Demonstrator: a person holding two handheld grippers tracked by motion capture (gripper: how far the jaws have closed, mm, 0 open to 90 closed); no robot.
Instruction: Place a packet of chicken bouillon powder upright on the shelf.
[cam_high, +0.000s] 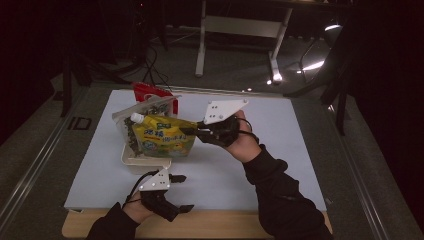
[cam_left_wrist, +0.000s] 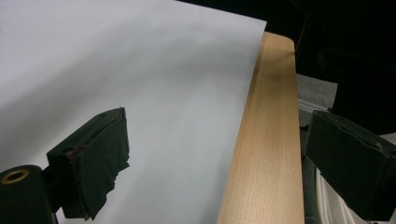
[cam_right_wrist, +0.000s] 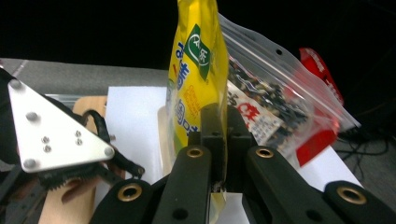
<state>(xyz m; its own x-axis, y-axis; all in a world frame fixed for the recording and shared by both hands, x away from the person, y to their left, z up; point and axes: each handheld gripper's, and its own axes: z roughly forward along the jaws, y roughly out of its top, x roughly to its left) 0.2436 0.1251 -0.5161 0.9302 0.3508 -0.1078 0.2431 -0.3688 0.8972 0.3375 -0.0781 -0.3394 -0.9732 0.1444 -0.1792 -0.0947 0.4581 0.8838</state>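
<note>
Gripping the yellow pouch with the right gripper, we are placing it in the tray; left gripper is waiting open, empty.

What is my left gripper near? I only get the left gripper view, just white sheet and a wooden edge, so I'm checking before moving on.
Observer: The left gripper is open near the table's front edge, short of a cream tray.
Operator: Anything in that tray?
Observer: A clear zip bag of dark bits stands in it, with a red packet behind.
Operator: And the other hand?
Observer: The right gripper is shut on a yellow spout pouch, holding it over the tray.
</note>
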